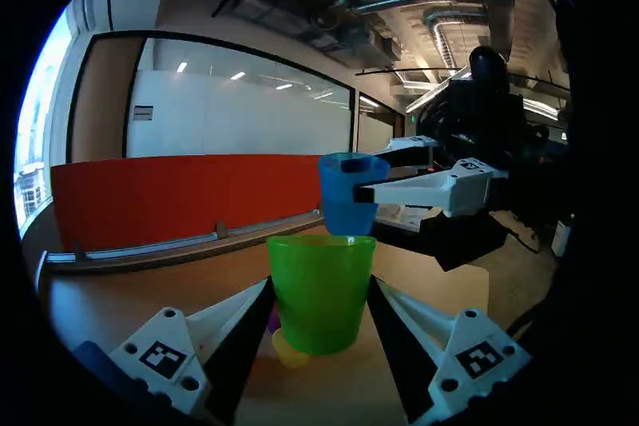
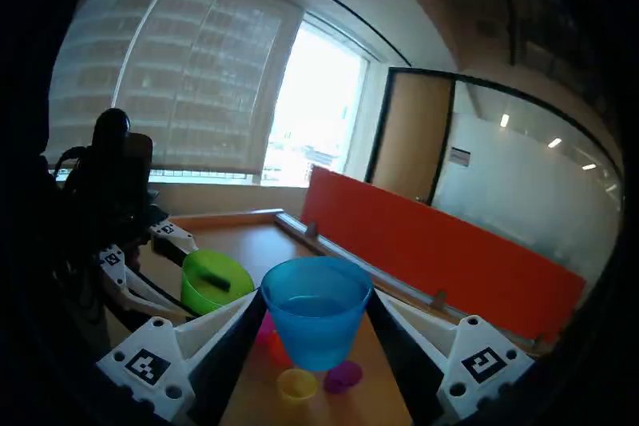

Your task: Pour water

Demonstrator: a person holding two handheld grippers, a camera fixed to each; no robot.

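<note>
A long brown wooden tabletop [image 1: 120,298] runs across the lower part of the left gripper view, and a low orange-red partition panel [image 1: 176,194] stands along its far edge, filling the middle left of that frame. In the right gripper view the same panel slants down through the right half.

The left claw [image 1: 322,298] sits at the bottom centre of its own view, both fingers pressed against the sides of a translucent green plastic cup [image 1: 319,266], which stands upright between them, clear of the tabletop. The right claw [image 2: 316,314] does likewise at the bottom centre of the right gripper view, clamped on a translucent blue plastic cup [image 2: 316,338] with water [image 2: 315,306] showing inside it.

In the left gripper view the blue cup is at the centre of the frame, just above and behind the green cup's rim. From the right gripper view the green cup lies lower left of the blue one.

On the tabletop beneath them lie a small yellow cup [image 2: 296,384] and, just right of it, a small purple cup [image 2: 343,376].
</note>
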